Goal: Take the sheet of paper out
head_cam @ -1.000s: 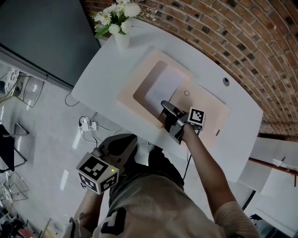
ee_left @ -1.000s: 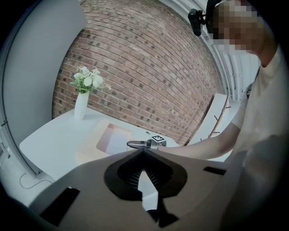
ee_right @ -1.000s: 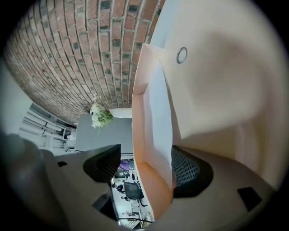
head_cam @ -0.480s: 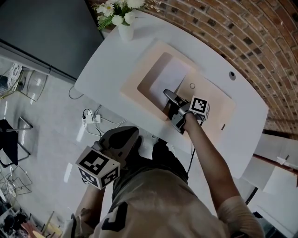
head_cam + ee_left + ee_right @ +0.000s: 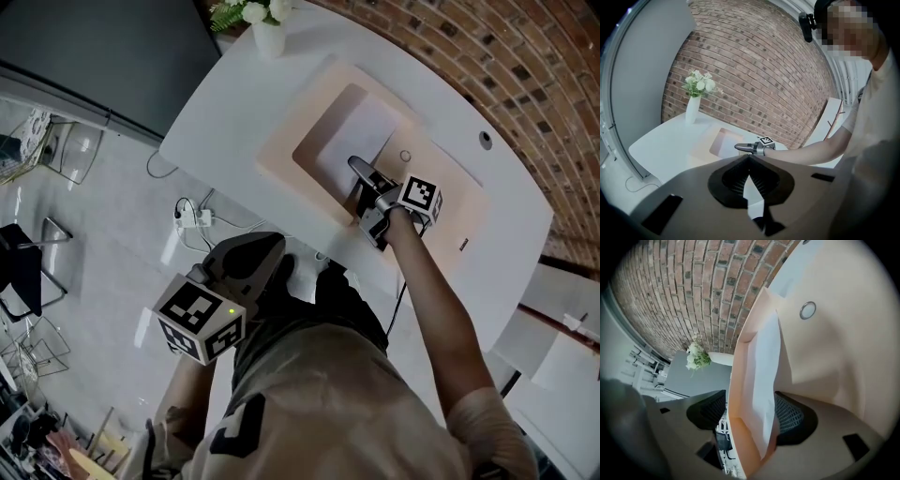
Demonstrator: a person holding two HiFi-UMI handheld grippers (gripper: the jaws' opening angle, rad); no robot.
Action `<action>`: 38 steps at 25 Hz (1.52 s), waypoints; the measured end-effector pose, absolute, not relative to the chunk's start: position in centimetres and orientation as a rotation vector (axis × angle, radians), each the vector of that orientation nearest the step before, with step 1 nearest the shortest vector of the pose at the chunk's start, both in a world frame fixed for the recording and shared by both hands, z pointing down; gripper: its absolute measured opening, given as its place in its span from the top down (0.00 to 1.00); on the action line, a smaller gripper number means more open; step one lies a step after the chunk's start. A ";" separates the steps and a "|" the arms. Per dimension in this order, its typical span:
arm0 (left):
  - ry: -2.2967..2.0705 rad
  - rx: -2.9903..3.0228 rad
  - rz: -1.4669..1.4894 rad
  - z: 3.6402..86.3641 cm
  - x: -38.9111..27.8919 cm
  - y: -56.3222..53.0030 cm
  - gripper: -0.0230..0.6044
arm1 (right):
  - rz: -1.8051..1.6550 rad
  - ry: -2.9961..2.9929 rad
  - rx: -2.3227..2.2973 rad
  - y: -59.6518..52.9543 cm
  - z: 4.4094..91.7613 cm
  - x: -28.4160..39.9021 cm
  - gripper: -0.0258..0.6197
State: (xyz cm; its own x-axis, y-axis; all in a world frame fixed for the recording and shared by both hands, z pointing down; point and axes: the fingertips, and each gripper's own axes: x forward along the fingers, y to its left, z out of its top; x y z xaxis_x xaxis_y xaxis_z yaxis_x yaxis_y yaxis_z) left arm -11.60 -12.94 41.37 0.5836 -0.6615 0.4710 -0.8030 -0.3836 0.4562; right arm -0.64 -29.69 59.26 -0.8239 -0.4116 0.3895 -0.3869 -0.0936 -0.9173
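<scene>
1. A person is holding the right gripper (image 5: 361,173) out over a white table (image 5: 234,103). Its jaws are standing wide apart at the near end of the sheet of paper (image 5: 361,134).
2. In the right gripper view, the white sheet and a raised peach edge are running up between the two ribbed pads (image 5: 793,414). The jaws are straddling both and not pinching them (whether a pad is brushing the paper cannot be told).
3. The sheet is lying in the darker recess of a flat peach-coloured folder (image 5: 307,117), which could equally be a shallow tray. The folder is resting on the table, and a small ring-shaped fastener (image 5: 405,157) is sitting on it just beside the sheet's corner.
4. The left gripper (image 5: 750,160) is hanging low at the person's side, well apart from the table. Its jaw tips are pressing together with nothing between them, and it is pointing toward the table and the outstretched arm.
5. Each gripper is carrying a cube with black-and-white square markers: the right cube (image 5: 422,199) above the wrist, the left cube (image 5: 199,321) near the person's waist. A dark print on the beige shirt (image 5: 234,436) is showing only in part and cannot be read.
6. A white vase (image 5: 269,37) of white flowers is standing at the far end of the table, well apart from the folder. A brick wall (image 5: 525,56) is running behind it.
</scene>
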 end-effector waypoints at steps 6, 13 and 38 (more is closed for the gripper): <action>-1.149 2.161 0.268 41.2 -11.4 -13.1 0.94 | -2.096 2.078 -0.948 -30.4 59.3 -1.0 0.44; -1.124 2.159 0.268 41.8 -10.9 -12.9 0.94 | -2.081 2.073 -1.024 -30.5 60.0 -0.4 0.53; -1.112 2.145 0.234 42.3 -11.6 -12.2 0.94 | -2.075 2.139 -1.251 -30.6 61.3 0.8 0.92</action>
State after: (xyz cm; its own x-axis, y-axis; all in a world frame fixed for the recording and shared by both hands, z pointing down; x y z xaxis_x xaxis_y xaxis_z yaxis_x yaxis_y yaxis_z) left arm -11.63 -12.23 42.28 0.6153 -0.6474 0.4497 -0.7738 -0.3874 0.5011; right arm 0.79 -30.59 61.32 -0.6970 -0.4532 0.5557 -0.5693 -0.1215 -0.8131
